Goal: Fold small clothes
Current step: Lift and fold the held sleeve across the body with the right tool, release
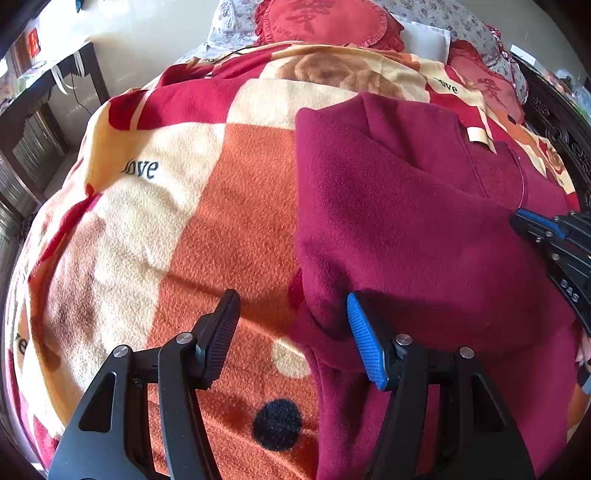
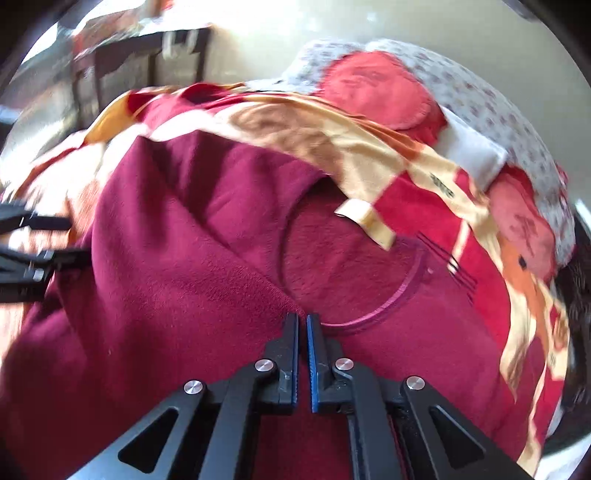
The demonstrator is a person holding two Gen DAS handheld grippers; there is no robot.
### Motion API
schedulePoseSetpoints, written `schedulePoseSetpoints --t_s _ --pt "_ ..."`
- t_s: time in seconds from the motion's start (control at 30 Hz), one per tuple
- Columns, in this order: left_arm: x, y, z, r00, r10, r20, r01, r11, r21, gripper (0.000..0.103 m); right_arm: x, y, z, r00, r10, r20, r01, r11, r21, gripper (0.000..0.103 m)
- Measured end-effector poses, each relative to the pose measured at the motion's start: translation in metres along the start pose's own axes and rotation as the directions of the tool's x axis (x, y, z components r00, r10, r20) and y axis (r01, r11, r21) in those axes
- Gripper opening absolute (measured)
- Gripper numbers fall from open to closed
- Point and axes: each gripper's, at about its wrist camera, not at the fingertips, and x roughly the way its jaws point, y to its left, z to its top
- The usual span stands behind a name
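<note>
Maroon fleece garment [image 1: 406,221] lying spread on patterned blanket [image 1: 184,221], partly folded.
Hovering released at its left edge, left gripper [image 1: 291,328] straddling fleece hem and bare blanket; pressing clenched near neckline, right gripper [image 2: 302,321] holding nothing visible; beyond, crowding the bed's head, red cushions [image 1: 325,20] and floral pillows [image 1: 458,22].

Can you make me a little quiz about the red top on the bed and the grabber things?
1. True or false: the left hand-held gripper is open.
2. What colour is the garment?
3. The garment lies on: A) a blanket B) bare floor C) a chair.

Key: 1 true, with nothing between its fingers. 2 dark red. 3 A. The right hand-held gripper is shut, at the neckline.
</note>
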Motion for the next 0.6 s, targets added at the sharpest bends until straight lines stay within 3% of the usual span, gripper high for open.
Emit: schedulePoseSetpoints --t_s 0.1,0.27,0.47,0.6 --pt "0.001 -0.004 0.002 1.000 0.019 -0.004 -0.019 1.000 0.008 0.060 0.013 0.000 -0.002 1.000 -0.019 -0.013 0.020 0.999 0.038 0.004" --pt "-0.008 -0.005 0.002 1.000 0.027 0.012 -0.027 0.999 0.018 0.060 -0.011 -0.007 -0.005 1.000 0.006 -0.004 -0.006 0.993 0.114 0.007" --pt "-0.027 -0.009 0.005 0.999 0.007 0.053 -0.008 1.000 0.013 0.060 -0.047 -0.018 -0.041 1.000 -0.013 -0.009 0.015 0.985 0.173 0.011" --pt "-0.036 -0.019 0.006 0.997 0.005 0.073 -0.007 0.999 0.037 0.060 -0.058 -0.043 -0.074 0.998 -0.044 -0.035 0.052 0.960 0.275 0.011"
